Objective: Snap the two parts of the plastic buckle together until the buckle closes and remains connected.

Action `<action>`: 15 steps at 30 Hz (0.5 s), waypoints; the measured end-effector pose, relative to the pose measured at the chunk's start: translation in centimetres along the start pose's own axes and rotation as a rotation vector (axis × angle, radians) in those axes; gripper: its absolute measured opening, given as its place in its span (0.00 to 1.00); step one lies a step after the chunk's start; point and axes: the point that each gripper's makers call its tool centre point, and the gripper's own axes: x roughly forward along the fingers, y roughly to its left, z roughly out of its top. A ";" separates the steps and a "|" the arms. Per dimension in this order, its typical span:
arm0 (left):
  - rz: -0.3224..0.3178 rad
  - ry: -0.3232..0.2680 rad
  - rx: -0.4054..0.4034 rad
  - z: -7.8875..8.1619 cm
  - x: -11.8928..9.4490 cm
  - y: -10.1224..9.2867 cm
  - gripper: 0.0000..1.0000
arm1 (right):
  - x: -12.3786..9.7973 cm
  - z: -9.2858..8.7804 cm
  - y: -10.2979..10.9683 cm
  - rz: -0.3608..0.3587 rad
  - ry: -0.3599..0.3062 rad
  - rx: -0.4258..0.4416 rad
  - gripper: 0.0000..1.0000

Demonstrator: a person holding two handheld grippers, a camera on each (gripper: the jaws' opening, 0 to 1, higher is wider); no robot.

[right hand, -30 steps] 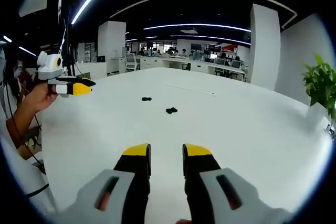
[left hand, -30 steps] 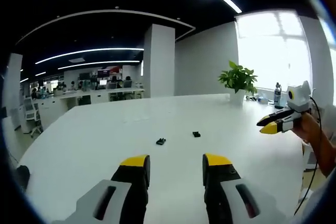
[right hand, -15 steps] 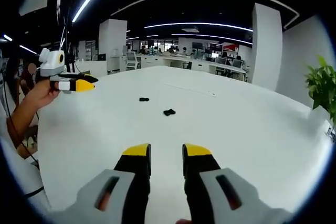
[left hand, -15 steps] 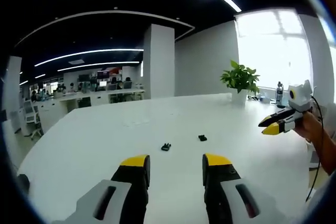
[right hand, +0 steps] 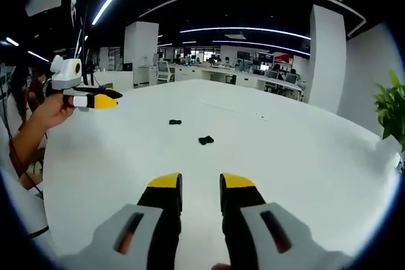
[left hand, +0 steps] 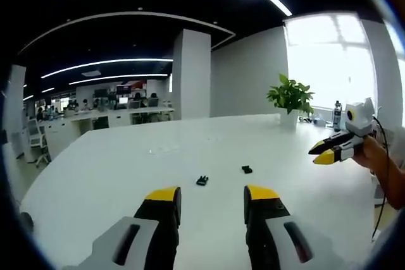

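Buckle task at outset: two buckle halves lie apart on the white counter, ungrasped.
Left hand-held gripper gapes empty; right hand-held gripper stands narrowly parted, empty; halves and remain unjoined.

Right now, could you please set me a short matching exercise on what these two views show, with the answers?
Column one:
1. buckle parts
2. left gripper
3. potted plant
4. table

Column two:
A. green, at the far edge of the table by the window
B. white, bearing the small black pieces
C. open, holding nothing
D. black, lying apart on the table, not joined

Pairs: 1-D, 2-C, 3-A, 4-B
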 end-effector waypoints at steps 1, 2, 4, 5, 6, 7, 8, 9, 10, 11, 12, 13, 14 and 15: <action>0.001 0.000 0.002 0.0 0.1 0.1 0.40 | 0.1 0.1 0.0 0.001 0.002 -0.002 0.24; 0.001 0.001 0.004 0.1 0.2 0.1 0.40 | 0.2 0.1 -0.1 0.003 0.005 -0.007 0.24; 0.001 0.001 0.005 0.2 0.3 0.2 0.40 | 0.5 0.3 -0.2 0.005 0.007 -0.014 0.24; 0.002 0.001 0.007 0.3 0.4 0.3 0.40 | 0.6 0.3 -0.3 0.007 0.009 -0.016 0.24; 0.002 0.000 0.008 0.3 0.5 0.4 0.40 | 0.7 0.4 -0.4 0.009 0.010 -0.018 0.24; 0.004 0.001 0.008 0.3 0.7 0.5 0.40 | 0.9 0.4 -0.4 0.011 0.012 -0.019 0.24; 0.005 0.007 0.009 0.3 0.8 0.6 0.40 | 1.0 0.3 -0.4 0.016 0.017 -0.021 0.24; 0.005 0.010 0.009 0.2 0.9 0.7 0.40 | 1.2 0.2 -0.4 0.020 0.019 -0.022 0.24; 0.005 0.015 0.013 0.1 1.1 0.7 0.40 | 1.4 0.2 -0.4 0.023 0.023 -0.022 0.24; 0.003 0.021 0.020 0.0 1.2 0.7 0.40 | 1.5 0.1 -0.4 0.025 0.024 -0.023 0.24; 0.002 0.023 0.020 0.0 1.3 0.8 0.40 | 1.6 0.1 -0.5 0.028 0.025 -0.020 0.24; 0.002 0.026 0.019 -0.1 1.4 0.8 0.40 | 1.7 0.1 -0.5 0.032 0.026 -0.018 0.24; 0.001 0.028 0.021 -0.1 1.6 0.8 0.40 | 1.9 0.1 -0.5 0.034 0.026 -0.018 0.24; 0.001 0.029 0.022 -0.1 1.7 0.8 0.40 | 2.0 0.1 -0.5 0.034 0.027 -0.018 0.24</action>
